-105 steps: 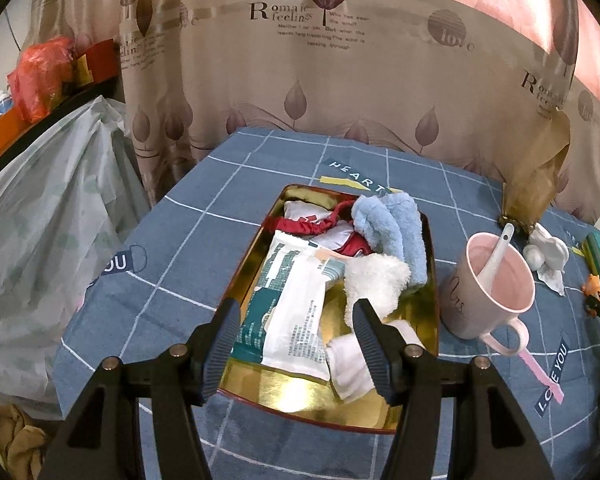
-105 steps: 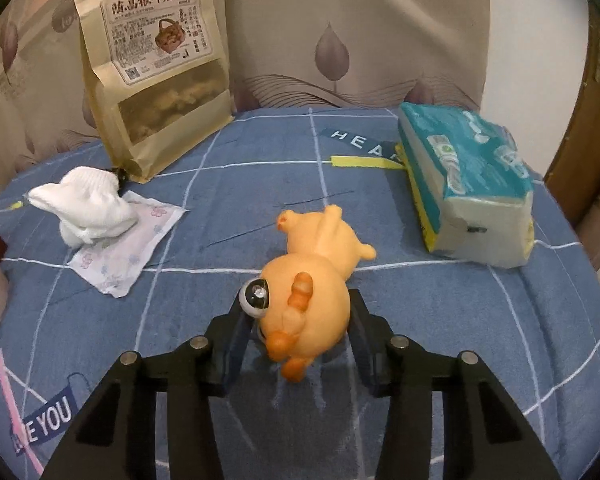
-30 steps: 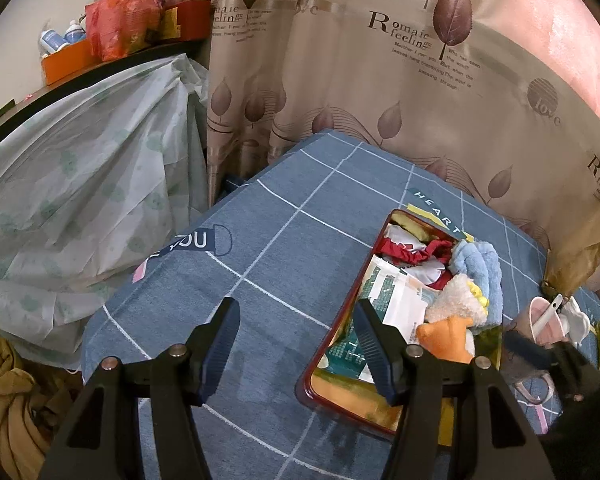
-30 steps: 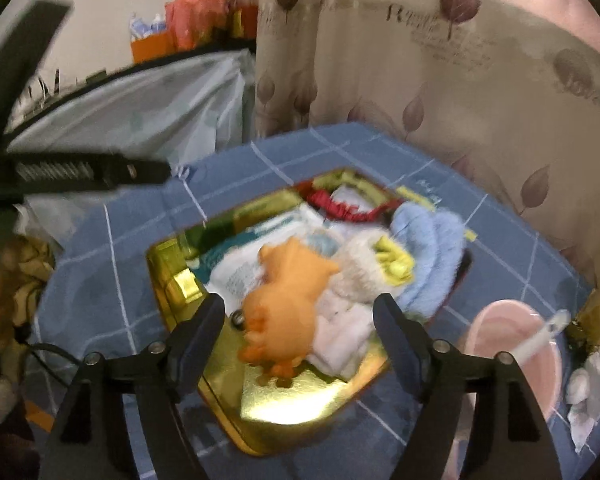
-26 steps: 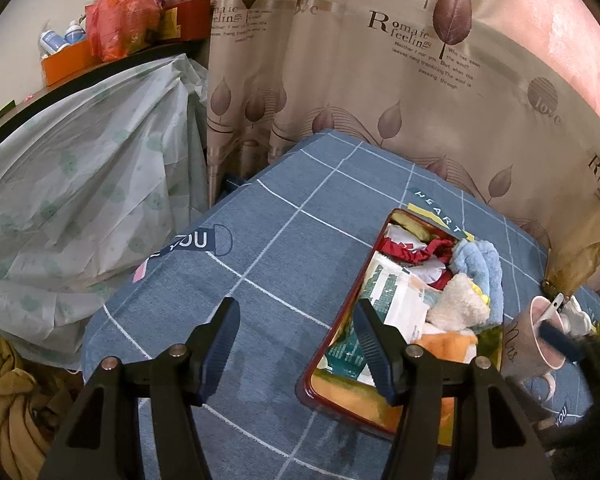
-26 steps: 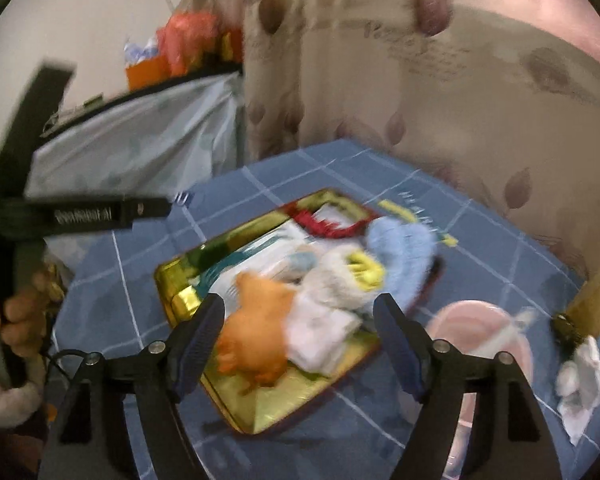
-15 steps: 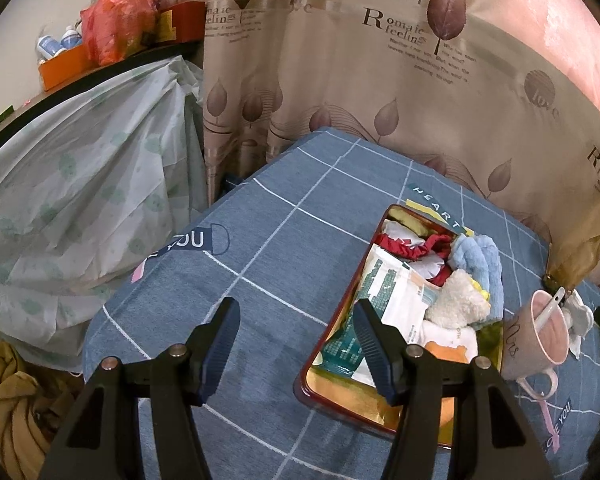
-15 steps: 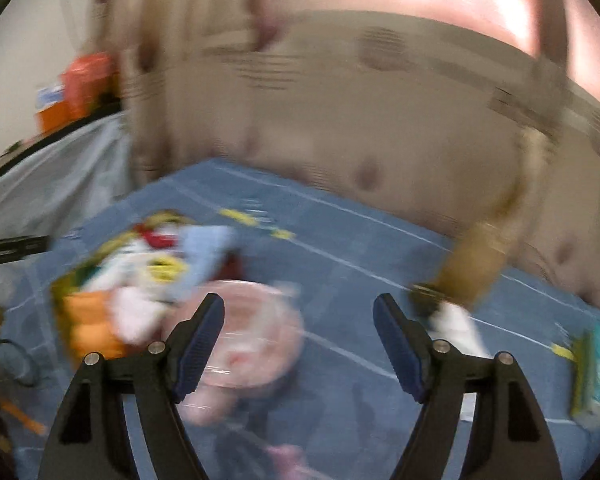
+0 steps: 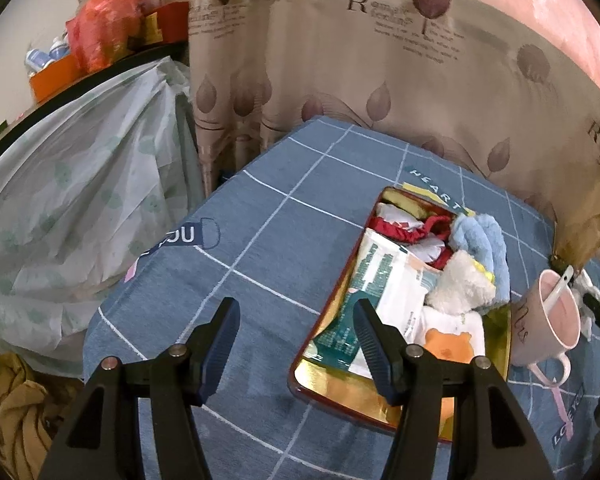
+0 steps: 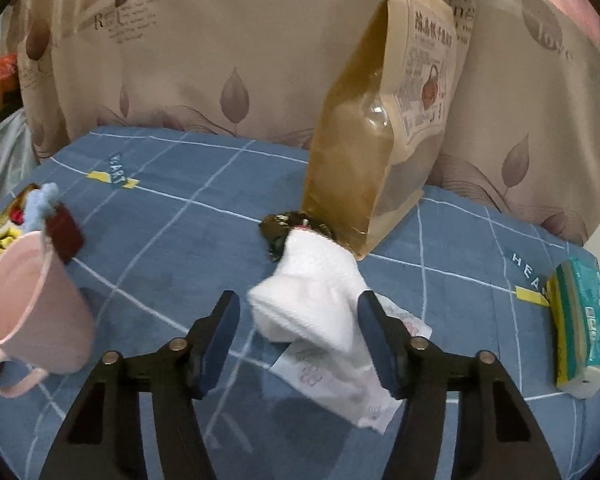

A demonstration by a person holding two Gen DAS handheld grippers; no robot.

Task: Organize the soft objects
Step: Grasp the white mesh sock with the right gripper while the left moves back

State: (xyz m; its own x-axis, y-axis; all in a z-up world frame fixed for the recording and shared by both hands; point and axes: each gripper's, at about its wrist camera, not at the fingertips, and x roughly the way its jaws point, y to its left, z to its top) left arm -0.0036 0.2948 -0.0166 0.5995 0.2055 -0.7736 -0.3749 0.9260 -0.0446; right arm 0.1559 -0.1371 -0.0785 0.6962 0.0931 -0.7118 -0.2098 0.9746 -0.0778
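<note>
A white sock lies on the blue checked tablecloth, partly over a flat white wrapped pad. My right gripper hovers over it, jaws closing, with the sock between them; a gap still shows at the left finger. In the left wrist view a gold tray holds an orange soft toy, a white plush, a blue towel, red cloth and a printed packet. My left gripper hangs open and empty over bare cloth, just left of the tray.
A pink mug with a spoon stands between tray and sock. Behind the sock stand a tall brown pouch and a small dark object. A tissue pack lies at the far right. A curtain backs the table; a plastic-covered heap sits left.
My right gripper left the orange toy in the tray, swung right past the mug to the white sock, and its jaws have narrowed. The left gripper has hardly moved.
</note>
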